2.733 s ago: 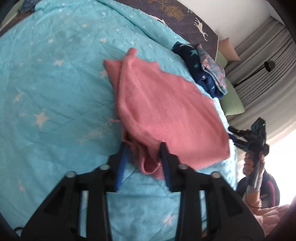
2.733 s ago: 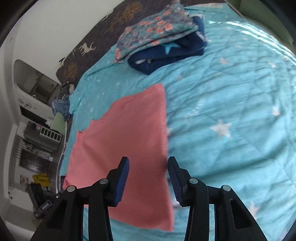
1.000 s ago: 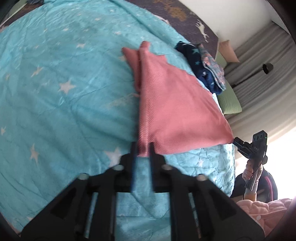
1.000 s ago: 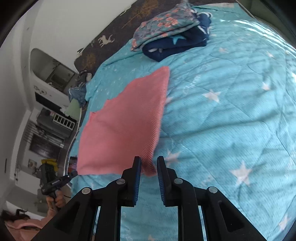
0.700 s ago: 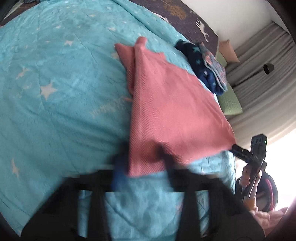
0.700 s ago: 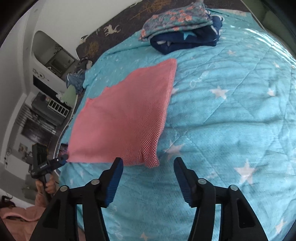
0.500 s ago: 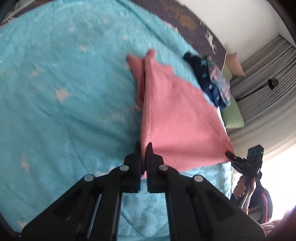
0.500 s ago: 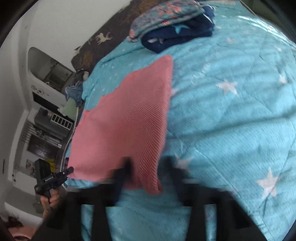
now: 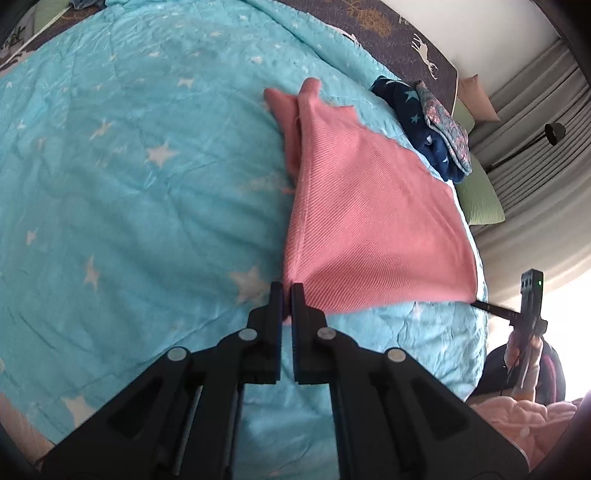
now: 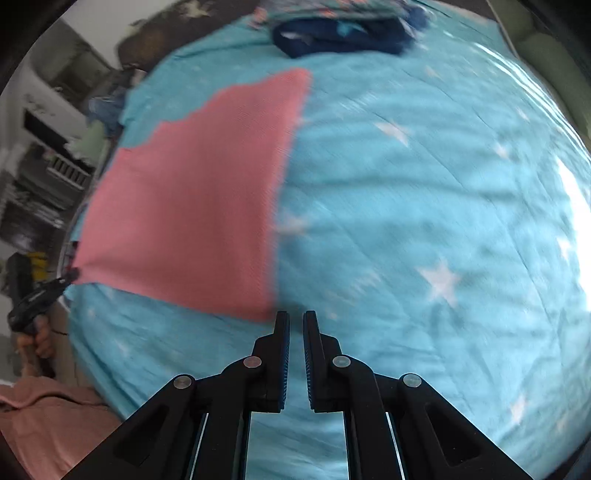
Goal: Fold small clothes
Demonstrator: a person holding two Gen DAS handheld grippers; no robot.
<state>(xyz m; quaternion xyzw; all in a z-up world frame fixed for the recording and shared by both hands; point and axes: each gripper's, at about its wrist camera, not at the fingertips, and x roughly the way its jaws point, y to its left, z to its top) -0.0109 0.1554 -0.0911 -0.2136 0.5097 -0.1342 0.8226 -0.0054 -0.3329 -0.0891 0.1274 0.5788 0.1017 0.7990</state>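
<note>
A pink knitted garment [image 9: 369,221] lies spread on the blue star-patterned bedspread [image 9: 147,184]. My left gripper [image 9: 287,291] is shut on its near left corner. In that view the other near corner [image 9: 471,291] is pinched by my right gripper [image 9: 487,305], seen at the right edge. In the right wrist view the garment [image 10: 192,199] lies to the left, and my right gripper [image 10: 295,317] has its jaws nearly closed at the near right corner. That view is blurred, so the grip itself is not clear there.
A folded stack of dark blue and floral clothes [image 9: 432,114] sits beyond the garment near the headboard, and shows in the right wrist view [image 10: 340,33]. A green pillow [image 9: 476,195] lies at the bed's right edge. A pink quilt [image 9: 524,424] is at lower right.
Both grippers opened briefly, then closed again on the garment's near corners. The near edge is now pulled taut between them and lifted slightly.
</note>
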